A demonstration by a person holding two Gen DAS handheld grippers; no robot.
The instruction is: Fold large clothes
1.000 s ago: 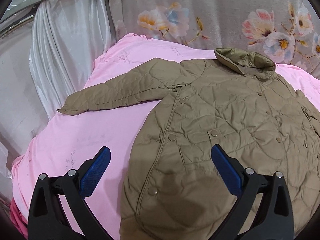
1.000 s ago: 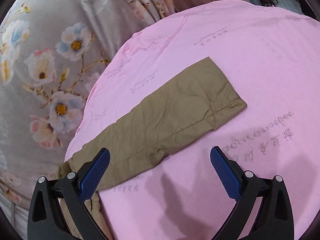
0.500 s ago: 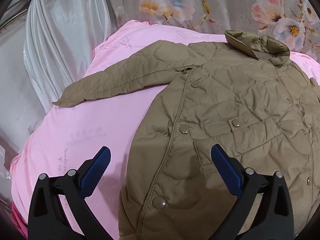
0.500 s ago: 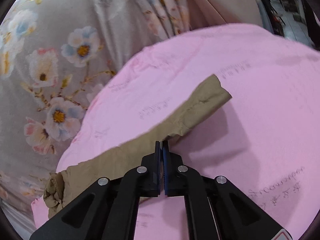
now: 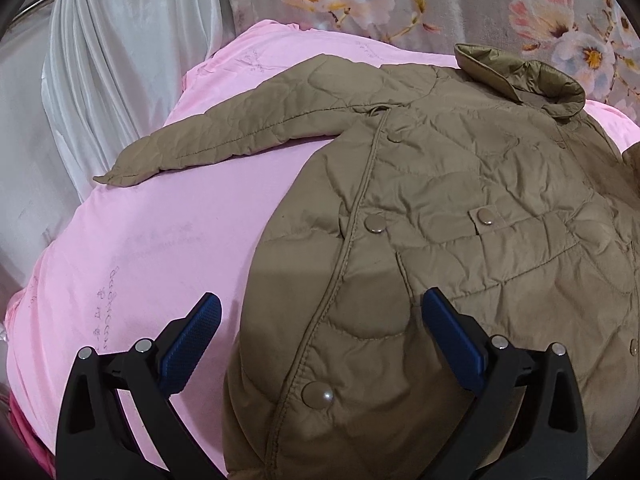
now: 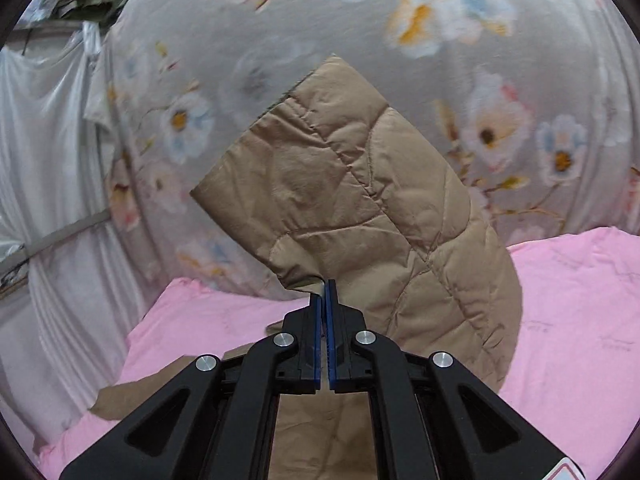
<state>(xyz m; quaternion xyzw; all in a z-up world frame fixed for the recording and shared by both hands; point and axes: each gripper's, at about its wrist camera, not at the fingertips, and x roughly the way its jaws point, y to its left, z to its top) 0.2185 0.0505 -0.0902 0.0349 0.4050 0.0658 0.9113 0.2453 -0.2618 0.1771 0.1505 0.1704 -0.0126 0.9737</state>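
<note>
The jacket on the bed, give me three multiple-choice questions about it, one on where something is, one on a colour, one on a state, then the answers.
1. Where does the jacket lie?
A. on a pink sheet
B. on a wooden floor
C. on a hanger

2. What colour are the pads of the left gripper?
A. red
B. blue
C. yellow

3. How does the right gripper stand?
A. wide open over the sheet
B. shut on nothing
C. shut on the sleeve

Answers:
1 A, the pink sheet shows all round the jacket.
2 B, both pads are blue, spread wide over the jacket's hem.
3 C, the pads meet on the edge of the sleeve, which is raised off the bed.
</note>
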